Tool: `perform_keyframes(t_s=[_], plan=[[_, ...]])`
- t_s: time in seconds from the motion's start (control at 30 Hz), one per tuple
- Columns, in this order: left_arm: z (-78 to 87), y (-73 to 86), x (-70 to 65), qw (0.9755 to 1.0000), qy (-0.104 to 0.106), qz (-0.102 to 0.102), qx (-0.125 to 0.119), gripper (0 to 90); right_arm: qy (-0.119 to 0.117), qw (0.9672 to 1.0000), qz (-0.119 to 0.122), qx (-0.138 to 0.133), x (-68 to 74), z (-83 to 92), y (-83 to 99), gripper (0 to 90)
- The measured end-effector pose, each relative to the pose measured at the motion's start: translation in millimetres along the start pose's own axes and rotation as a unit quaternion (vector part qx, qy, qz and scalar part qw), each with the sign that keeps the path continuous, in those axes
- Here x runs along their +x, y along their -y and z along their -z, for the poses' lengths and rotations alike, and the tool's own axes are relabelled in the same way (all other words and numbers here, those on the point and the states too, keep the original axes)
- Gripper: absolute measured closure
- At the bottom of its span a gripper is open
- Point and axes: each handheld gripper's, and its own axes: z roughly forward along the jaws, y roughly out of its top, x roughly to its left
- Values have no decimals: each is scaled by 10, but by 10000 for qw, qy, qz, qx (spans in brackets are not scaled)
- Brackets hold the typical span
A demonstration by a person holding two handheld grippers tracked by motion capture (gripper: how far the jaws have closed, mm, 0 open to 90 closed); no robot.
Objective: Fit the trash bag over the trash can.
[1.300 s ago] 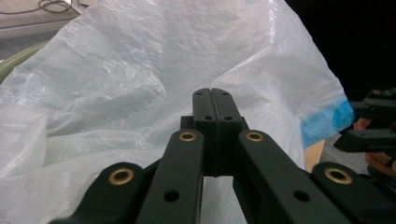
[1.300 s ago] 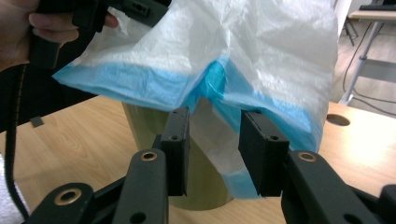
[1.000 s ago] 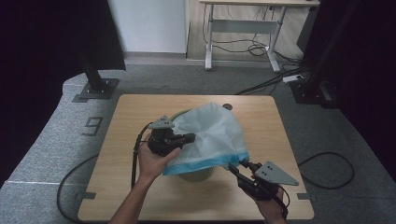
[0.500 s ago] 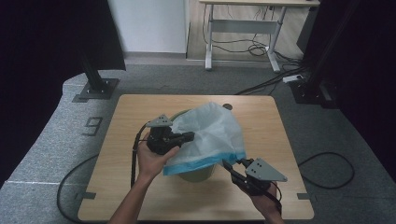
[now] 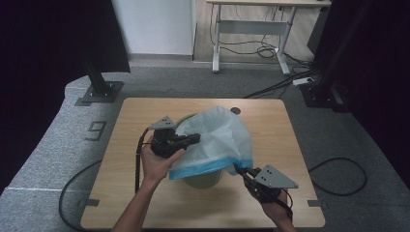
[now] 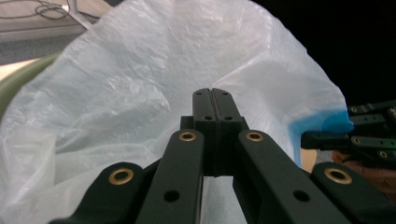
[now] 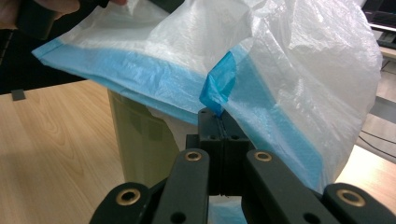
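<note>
A white plastic bag with a blue hem is draped over a pale green bin in the middle of the wooden table. My left gripper is at the bag's left side, shut on the white film, with its jaws pressed together. At the bag's front right corner my right gripper is shut on the blue hem. Its jaws pinch a folded blue tab. The hem is lifted clear of the bin wall. The right gripper's fingers show beside the blue edge.
A small round grommet sits in the table's far edge. Black stand bases flank the table on the grey floor. A desk with cables stands behind. Bare table top lies left and right of the bin.
My right gripper has shifted a little left toward the bin, keeping hold of the blue hem. The left gripper and the bag's top have barely moved.
</note>
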Motion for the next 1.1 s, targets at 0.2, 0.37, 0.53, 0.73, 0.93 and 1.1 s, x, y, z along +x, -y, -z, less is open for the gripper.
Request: perform_keyframes(t_s=[0.2,0.37,0.53,0.73,0.93,1.1], plan=[[-7,-13,21,10000,-35,5,-28,900,-134,9999,-21,-35,-7,5,32,884],[1,-18,26,9999,-84,-27,-104,900,-195,9997,-124,-16,-26,16,72,884],[13,-42,36,9998,-134,-34,-134,900,-211,9995,-220,-35,-48,34,106,888],[68,-55,94,9993,-274,-6,-263,900,-285,9991,-301,13,-56,48,157,890],[143,-20,213,9981,-486,66,-364,900,-284,9990,-331,90,-53,130,278,890],[236,16,287,9972,-635,93,-394,900,-286,9990,-325,76,-69,243,316,890]])
